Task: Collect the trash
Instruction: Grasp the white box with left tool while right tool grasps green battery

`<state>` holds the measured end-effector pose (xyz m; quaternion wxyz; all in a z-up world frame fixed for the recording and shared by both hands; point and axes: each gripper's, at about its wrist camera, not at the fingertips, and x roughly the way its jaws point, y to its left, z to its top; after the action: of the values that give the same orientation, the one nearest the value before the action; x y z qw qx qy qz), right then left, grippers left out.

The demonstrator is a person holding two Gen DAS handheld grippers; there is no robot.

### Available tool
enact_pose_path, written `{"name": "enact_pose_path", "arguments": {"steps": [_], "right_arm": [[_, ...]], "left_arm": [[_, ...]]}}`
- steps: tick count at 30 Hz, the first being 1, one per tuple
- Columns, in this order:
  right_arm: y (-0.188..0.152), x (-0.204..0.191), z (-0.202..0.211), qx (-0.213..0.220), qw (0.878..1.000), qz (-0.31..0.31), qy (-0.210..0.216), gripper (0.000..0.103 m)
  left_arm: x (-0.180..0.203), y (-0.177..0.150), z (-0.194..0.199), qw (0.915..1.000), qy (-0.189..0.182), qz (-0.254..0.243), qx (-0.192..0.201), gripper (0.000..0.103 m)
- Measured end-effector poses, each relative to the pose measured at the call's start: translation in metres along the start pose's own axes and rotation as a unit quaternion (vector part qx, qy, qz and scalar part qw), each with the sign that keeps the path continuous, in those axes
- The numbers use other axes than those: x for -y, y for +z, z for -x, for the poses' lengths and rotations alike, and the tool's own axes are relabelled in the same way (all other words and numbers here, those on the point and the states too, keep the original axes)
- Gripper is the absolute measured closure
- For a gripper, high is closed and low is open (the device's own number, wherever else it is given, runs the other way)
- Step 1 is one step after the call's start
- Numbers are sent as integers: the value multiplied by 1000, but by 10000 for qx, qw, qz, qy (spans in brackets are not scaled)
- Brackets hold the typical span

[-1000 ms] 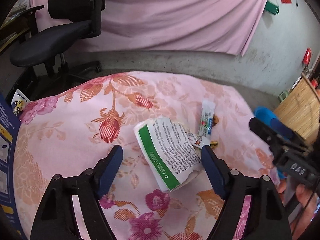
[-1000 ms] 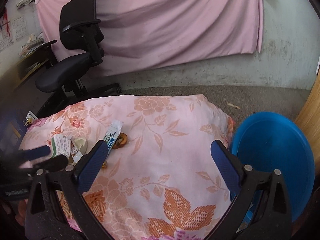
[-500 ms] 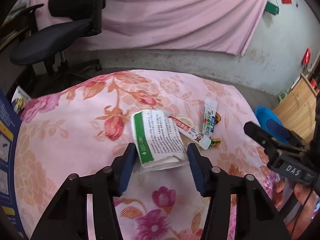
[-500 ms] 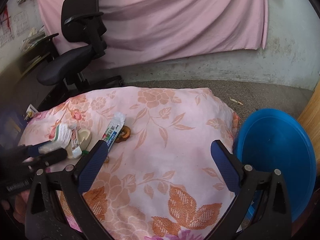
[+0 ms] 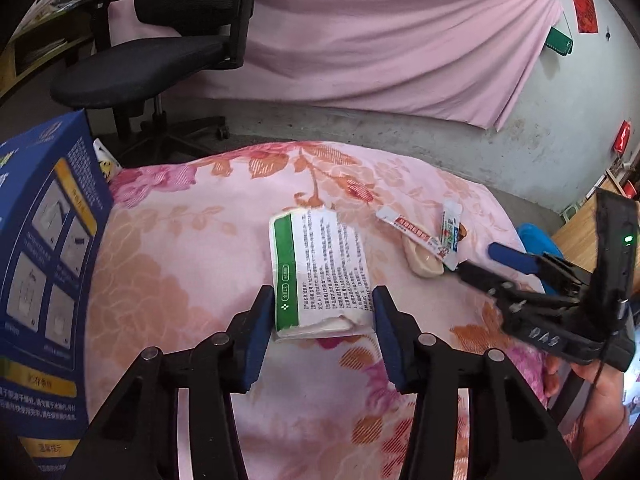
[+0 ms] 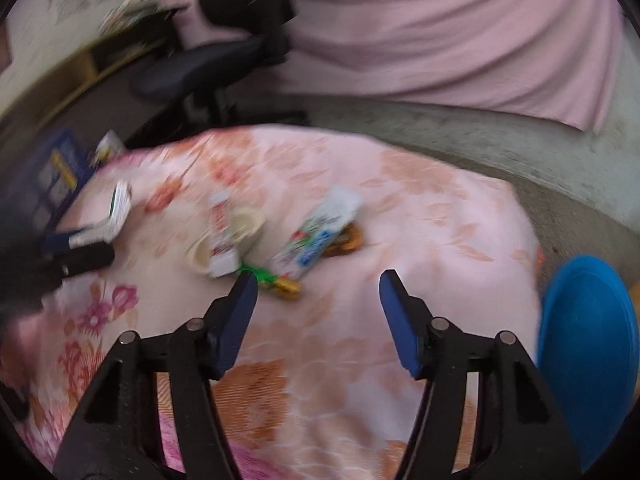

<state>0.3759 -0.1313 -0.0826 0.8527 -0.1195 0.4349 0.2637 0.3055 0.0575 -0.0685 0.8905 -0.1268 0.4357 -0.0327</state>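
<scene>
Slippage is the main risk: left claw (image 5: 324,308) pinches only the near edge of the green-striped packet (image 5: 320,268) above the floral tabletop (image 5: 180,264), so it may drop. Right claw (image 6: 318,292) gapes empty near blurred wrappers (image 6: 316,236), probably approaching.

Floral cloth (image 5: 192,264) looks woven, faintly sheened; the printed packet (image 5: 320,268) is creased paper. Blue basin (image 6: 588,356) is smooth, glossy plastic.
</scene>
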Motion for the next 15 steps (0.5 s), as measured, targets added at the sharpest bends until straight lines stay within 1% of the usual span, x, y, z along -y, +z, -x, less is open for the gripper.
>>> {"name": "enact_pose_path", "arguments": {"steps": [2, 3, 6, 9, 10, 11, 12, 13, 15], "right_arm": [[1, -12, -8, -190, 9994, 295, -9, 27], [2, -16, -9, -198, 9991, 369, -7, 31], [5, -14, -13, -228, 9992, 333, 76, 31], [7, -9, -16, -271, 9991, 201, 247, 31], [8, -8, -16, -275, 9991, 177, 286, 33], [8, -8, -16, -266, 9990, 161, 335, 36], [7, -9, -15, -254, 9988, 187, 373, 52], [5, -9, -13, -247, 9988, 223, 366, 62], [3, -14, -8, -229, 9984, 378, 349, 68]], "left_arm": [[0, -2, 1, 10000, -43, 4, -35, 60], [-1, -1, 2, 10000, -63, 12, -46, 60], [-1, -3, 2, 9999, -77, 38, -60, 60], [2, -4, 3, 10000, -8, -13, -60, 60], [2, -4, 2, 10000, 13, -28, -61, 60], [3, -5, 2, 10000, 26, -39, -62, 60], [3, -5, 3, 10000, 37, -46, -67, 60], [3, -5, 2, 10000, 42, -52, -71, 60], [3, -5, 1, 9999, 50, -63, -72, 60]]}}
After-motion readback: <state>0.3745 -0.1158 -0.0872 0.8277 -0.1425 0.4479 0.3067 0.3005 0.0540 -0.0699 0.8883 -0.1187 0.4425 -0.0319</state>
